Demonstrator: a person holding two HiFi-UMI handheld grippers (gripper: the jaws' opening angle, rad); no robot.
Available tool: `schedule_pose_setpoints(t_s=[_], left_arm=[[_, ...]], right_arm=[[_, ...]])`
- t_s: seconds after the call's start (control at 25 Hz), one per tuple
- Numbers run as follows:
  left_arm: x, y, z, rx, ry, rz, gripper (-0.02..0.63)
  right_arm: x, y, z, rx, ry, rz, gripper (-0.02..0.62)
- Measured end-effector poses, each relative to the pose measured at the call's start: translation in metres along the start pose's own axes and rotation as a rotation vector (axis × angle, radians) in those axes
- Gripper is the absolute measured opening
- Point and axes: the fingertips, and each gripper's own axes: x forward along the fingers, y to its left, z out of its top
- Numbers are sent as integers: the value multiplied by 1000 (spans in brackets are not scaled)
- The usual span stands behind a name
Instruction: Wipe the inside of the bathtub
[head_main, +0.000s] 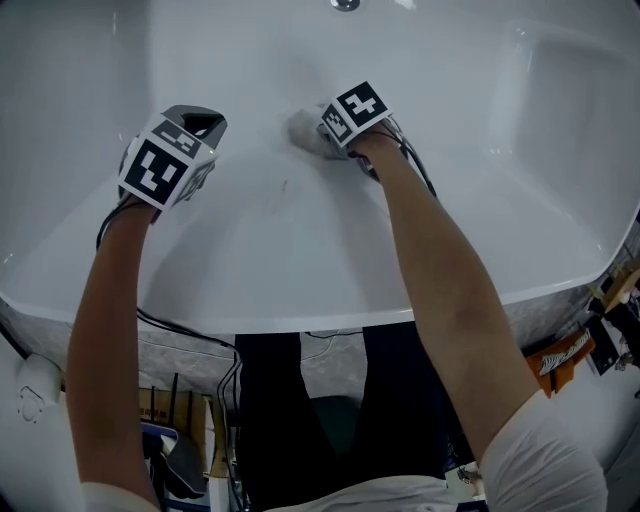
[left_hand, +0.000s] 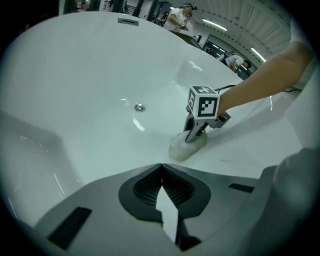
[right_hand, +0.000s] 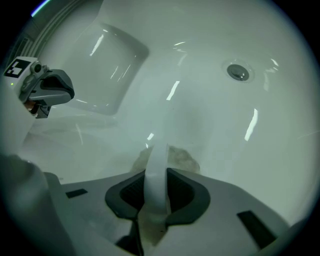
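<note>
Head view, progress: my right gripper presses a pale cloth on the near slope inside the bathtub. I judge the wipe partway, with small dark marks just beside it left to do.
Head view, other hand: my left gripper hovers over the slope, apart from the cloth.
Left gripper view, fingers: together, nothing between them.
Left gripper view, surface: glossy white; the drain lies well beyond the cloth.
Left gripper view, room: a hall with strip lights and people past the far rim.
Right gripper view, fingers: clamped on a strip of the cloth, the rest bunched against the tub.
</note>
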Motion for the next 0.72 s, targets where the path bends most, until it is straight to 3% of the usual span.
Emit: schedule_pose_setpoints(t_s=[0.72], left_arm=[[-45, 82, -108, -111, 25, 30, 11]], right_arm=[[69, 124, 104, -144, -19, 34, 95]])
